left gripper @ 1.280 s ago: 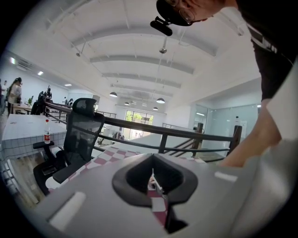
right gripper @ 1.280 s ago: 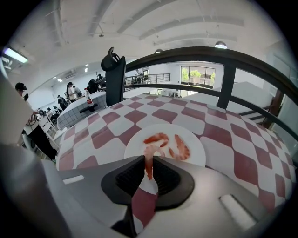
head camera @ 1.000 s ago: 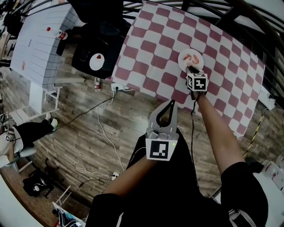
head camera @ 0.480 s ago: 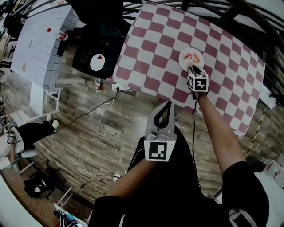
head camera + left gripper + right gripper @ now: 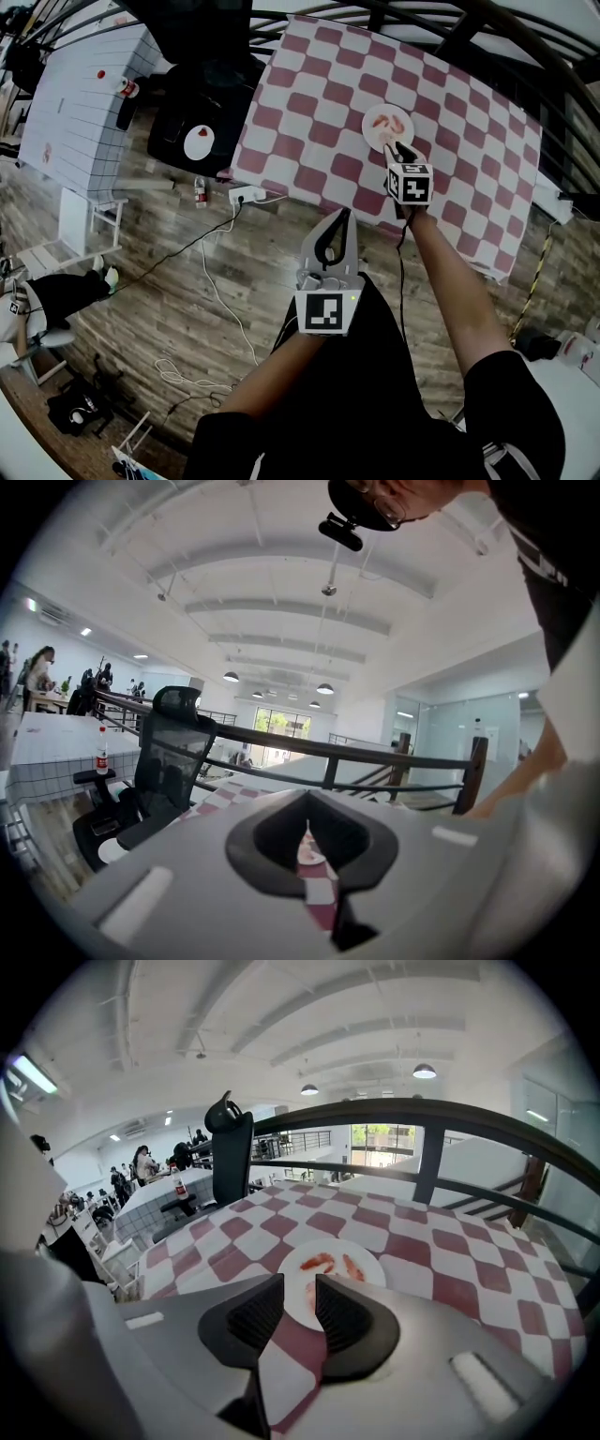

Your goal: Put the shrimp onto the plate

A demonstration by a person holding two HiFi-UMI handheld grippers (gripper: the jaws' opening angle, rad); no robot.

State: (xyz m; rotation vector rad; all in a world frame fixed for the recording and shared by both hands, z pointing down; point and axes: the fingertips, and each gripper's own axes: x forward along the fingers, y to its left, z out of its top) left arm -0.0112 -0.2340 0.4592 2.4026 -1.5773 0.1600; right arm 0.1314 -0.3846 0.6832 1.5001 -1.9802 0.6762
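Observation:
A small white plate (image 5: 384,128) holding shrimp (image 5: 397,123) rests on the red-and-white checked table (image 5: 319,103), near its front edge. My right gripper (image 5: 399,150) hovers at the plate's near rim, its jaws slightly apart with nothing between them. In the right gripper view, the plate (image 5: 361,1258) lies just past the right gripper (image 5: 299,1284), with two shrimp (image 5: 319,1262) side by side and a third partly behind the jaws. My left gripper (image 5: 337,236) hangs shut over the wooden floor short of the table. In its own view the left gripper (image 5: 307,829) shows only a thin slit.
A black office chair (image 5: 202,98) with a white disc (image 5: 198,142) on it stands left of the table. Further left is a white tiled table (image 5: 75,94) with a bottle (image 5: 123,86). A power strip (image 5: 247,195) and cables lie on the floor. A black railing (image 5: 441,1115) runs behind the table.
The head view has shifted slightly. Both grippers keep about the same places relative to the plate, and the shrimp lie unmoved.

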